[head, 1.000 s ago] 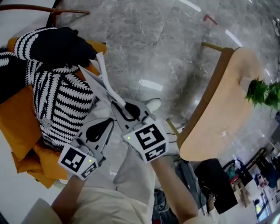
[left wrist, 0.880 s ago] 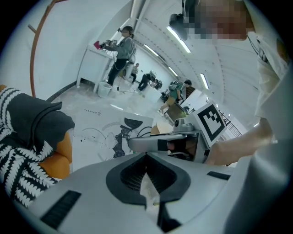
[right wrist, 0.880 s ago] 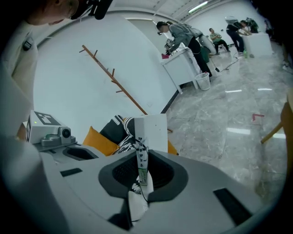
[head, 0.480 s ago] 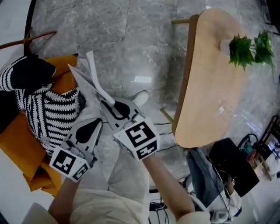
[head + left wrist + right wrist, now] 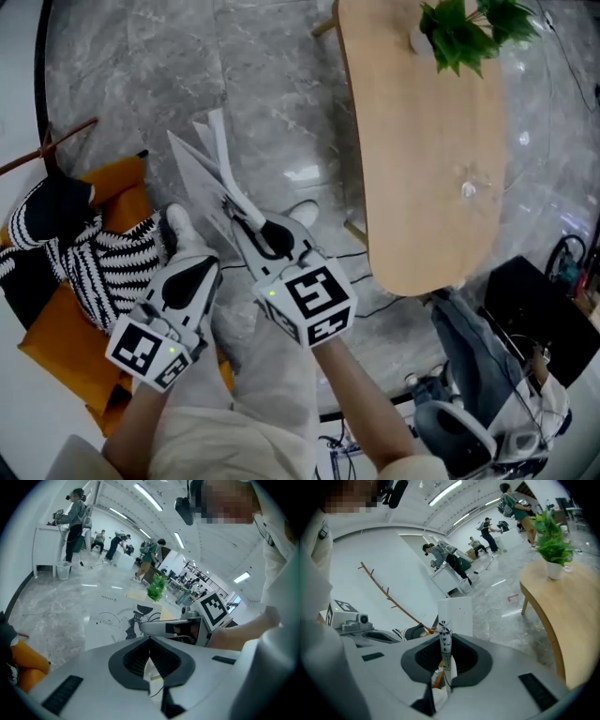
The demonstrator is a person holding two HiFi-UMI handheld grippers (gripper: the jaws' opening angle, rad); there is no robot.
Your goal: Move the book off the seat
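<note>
Book [image 5: 208, 173]: thin and white, held edge-up in the air over the marble floor [image 5: 272, 84], between the seat on the left and the wooden table on the right. It touches neither.
Book, right gripper view [image 5: 454, 616]: seen edge-on, with its spine running straight down into the jaws.
Right gripper [image 5: 239, 214]: jaws closed on the book's near lower edge, the pads pressing both covers. This grip alone carries it.
Left gripper [image 5: 195, 267]: just left of the right one, jaws drawn together. It appears to hold nothing, though the slit between the pads is dark in its own view.
Seat [image 5: 56, 347]: orange cushion at the near left, now bearing only a black-and-white striped throw [image 5: 103, 267].
Wooden table [image 5: 422, 141]: far right, mostly bare, with a potted plant [image 5: 464, 28] at its far end.
Change over the last second: the book hung above the throw's edge. Since then both grippers have swung rightward together, the seat has slid away to the left and the table has come closer (the grip itself is unaltered).
Meaning for the task: the book is clear of the seat. What probably remains is setting it down, with the table the likeliest surface.
</note>
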